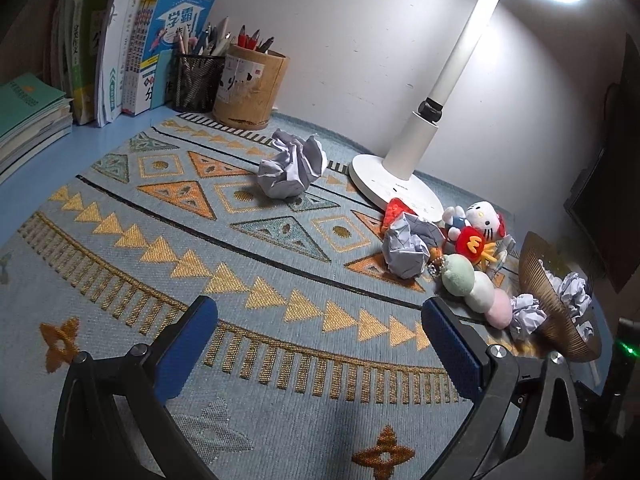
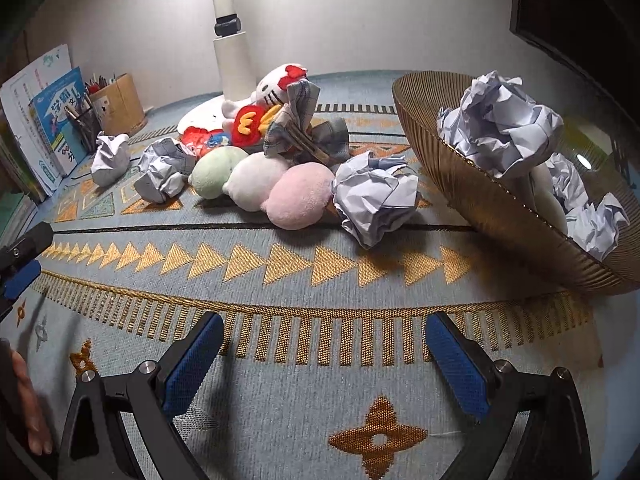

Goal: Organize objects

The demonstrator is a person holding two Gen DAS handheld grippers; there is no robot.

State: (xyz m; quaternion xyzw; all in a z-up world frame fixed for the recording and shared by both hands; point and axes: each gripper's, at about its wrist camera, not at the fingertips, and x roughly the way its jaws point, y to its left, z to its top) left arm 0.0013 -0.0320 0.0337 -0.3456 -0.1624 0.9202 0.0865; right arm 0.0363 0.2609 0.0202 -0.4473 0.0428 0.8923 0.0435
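Note:
Crumpled paper balls lie on the patterned blue mat: one far back (image 1: 290,166) (image 2: 110,156), one by the toys (image 1: 406,252) (image 2: 164,172), one beside the bowl (image 2: 374,200) (image 1: 528,314). A tilted gold ribbed bowl (image 2: 492,204) (image 1: 540,280) holds several paper balls (image 2: 500,128). A plush pile holds a Hello Kitty (image 2: 276,90) (image 1: 486,220) and a green-white-pink dumpling plush (image 2: 256,184) (image 1: 476,286). My left gripper (image 1: 320,328) is open and empty above the mat. My right gripper (image 2: 324,340) is open and empty, in front of the toys and bowl.
A white desk lamp (image 1: 420,152) stands at the back. Two pen holders (image 1: 224,80) and upright books (image 1: 132,48) line the far left wall. A book stack (image 1: 28,120) lies at the left. The left gripper's finger (image 2: 22,256) shows at the right view's left edge.

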